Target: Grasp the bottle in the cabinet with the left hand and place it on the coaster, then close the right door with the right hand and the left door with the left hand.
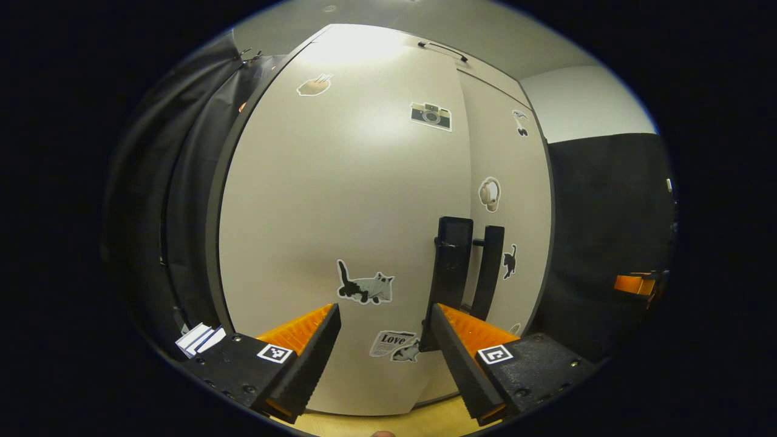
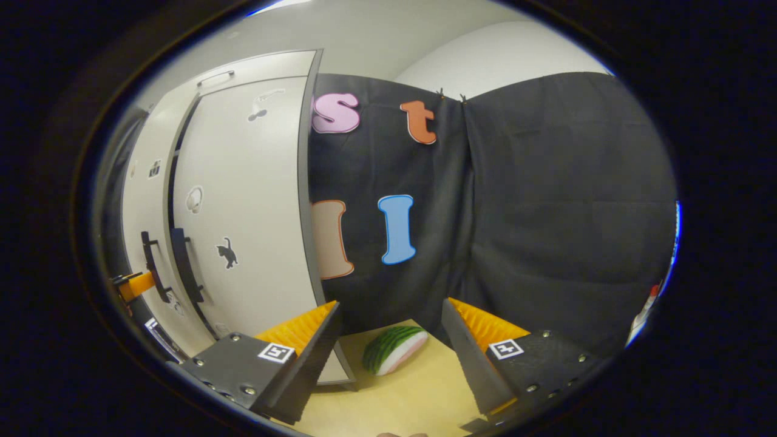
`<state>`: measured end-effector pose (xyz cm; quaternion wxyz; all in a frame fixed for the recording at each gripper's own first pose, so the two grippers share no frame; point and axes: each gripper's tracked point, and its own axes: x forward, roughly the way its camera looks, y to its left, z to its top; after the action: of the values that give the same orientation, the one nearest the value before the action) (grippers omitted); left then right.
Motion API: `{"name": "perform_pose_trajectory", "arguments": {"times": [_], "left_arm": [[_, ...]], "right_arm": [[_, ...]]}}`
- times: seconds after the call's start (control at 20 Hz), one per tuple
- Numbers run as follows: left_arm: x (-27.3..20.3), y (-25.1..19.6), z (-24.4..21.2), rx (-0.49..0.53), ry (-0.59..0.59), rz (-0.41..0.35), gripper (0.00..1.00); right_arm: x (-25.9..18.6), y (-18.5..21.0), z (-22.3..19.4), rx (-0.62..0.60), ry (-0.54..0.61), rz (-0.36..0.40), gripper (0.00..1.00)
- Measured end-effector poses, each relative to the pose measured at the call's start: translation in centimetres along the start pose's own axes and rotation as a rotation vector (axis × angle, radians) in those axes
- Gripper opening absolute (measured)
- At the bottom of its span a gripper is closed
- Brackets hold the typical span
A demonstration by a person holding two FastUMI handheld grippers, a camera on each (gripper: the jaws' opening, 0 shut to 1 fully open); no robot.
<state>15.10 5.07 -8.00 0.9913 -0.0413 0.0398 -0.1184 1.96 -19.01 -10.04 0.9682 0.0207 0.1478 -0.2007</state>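
Left gripper view has your left gripper (image 1: pixel 383 340) parked right in front of the pale grey cabinet (image 1: pixel 340 200), jaws spread wide with nothing between them. Straight ahead past the jaws is the left door (image 1: pixel 328 182), covered in stickers, with a grey cat sticker (image 1: pixel 366 285) sitting just above the gap. The left door's black vertical bar handle (image 1: pixel 450 273) rises just behind the right-hand jaw, and the right door (image 1: pixel 504 200) with its own black handle (image 1: pixel 488 270) is next to it. Both doors look shut from here. Can't spot the bottle or coaster anywhere.

Right gripper view: your right gripper (image 2: pixel 388 343) also has its jaws apart and empty, hovering over the light wooden surface (image 2: pixel 394 400). A green-striped watermelon-slice toy (image 2: pixel 393 357) lies on that surface between and just beyond the jaws. The cabinet's side is off to the left of the jaws, black cloth wall (image 2: pixel 546 212) dead ahead.
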Motion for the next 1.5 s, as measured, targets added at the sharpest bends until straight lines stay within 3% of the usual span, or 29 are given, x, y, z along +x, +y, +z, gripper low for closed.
{"name": "perform_pose_trajectory", "arguments": {"times": [0.95,1.3,1.5], "left_arm": [[2.5,0.4,-0.2,-0.003,0.007,0.025,0.98],[2.3,0.5,-0.1,0.002,0.016,0.076,0.98],[-0.4,-0.8,1.6,0.015,0.043,0.112,0.94]], "right_arm": [[0.4,0.3,-0.4,-0.032,-0.003,0.027,1.0],[-0.2,1.8,-0.4,-0.041,-0.005,0.076,1.0],[-1.9,3.0,1.3,-0.064,-0.036,0.127,1.0]]}}
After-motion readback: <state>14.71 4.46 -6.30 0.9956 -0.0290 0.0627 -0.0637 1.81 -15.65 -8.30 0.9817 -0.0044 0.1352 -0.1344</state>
